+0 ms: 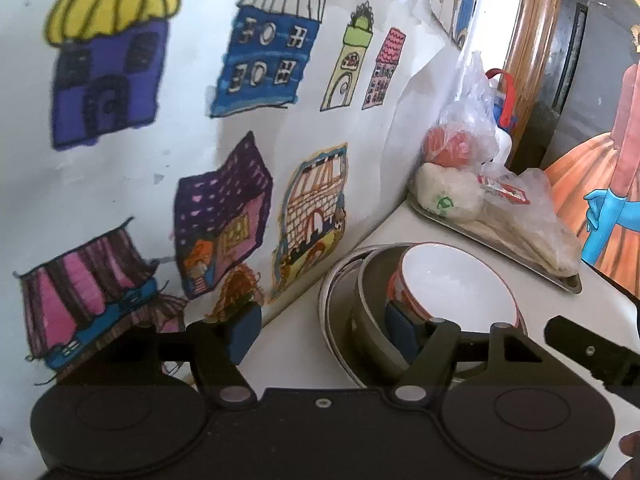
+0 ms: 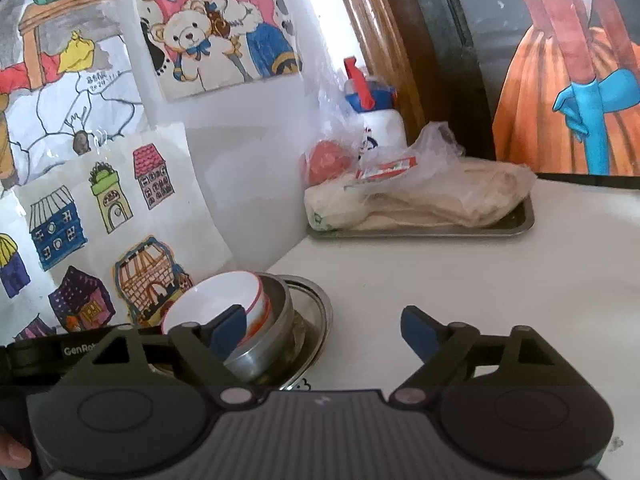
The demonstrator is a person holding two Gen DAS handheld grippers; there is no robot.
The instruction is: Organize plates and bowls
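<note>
A white ceramic bowl with a red rim (image 1: 456, 292) sits tilted inside a steel bowl (image 1: 370, 308), which rests on a steel plate (image 1: 334, 320) on the white table by the wall. My left gripper (image 1: 324, 332) is open, its fingers wide apart, the right finger beside the stack. In the right wrist view the same white bowl (image 2: 216, 300), steel bowl (image 2: 264, 340) and steel plate (image 2: 316, 312) lie at lower left. My right gripper (image 2: 324, 330) is open and empty, its left finger over the stack's near side.
A steel tray (image 2: 424, 230) with plastic-wrapped food (image 2: 420, 196), a bagged red item (image 2: 326, 162) and a white bottle with a red-blue cap (image 2: 376, 112) stands at the back. Children's drawings cover the wall (image 1: 260, 60). White tabletop (image 2: 500, 280) spreads right.
</note>
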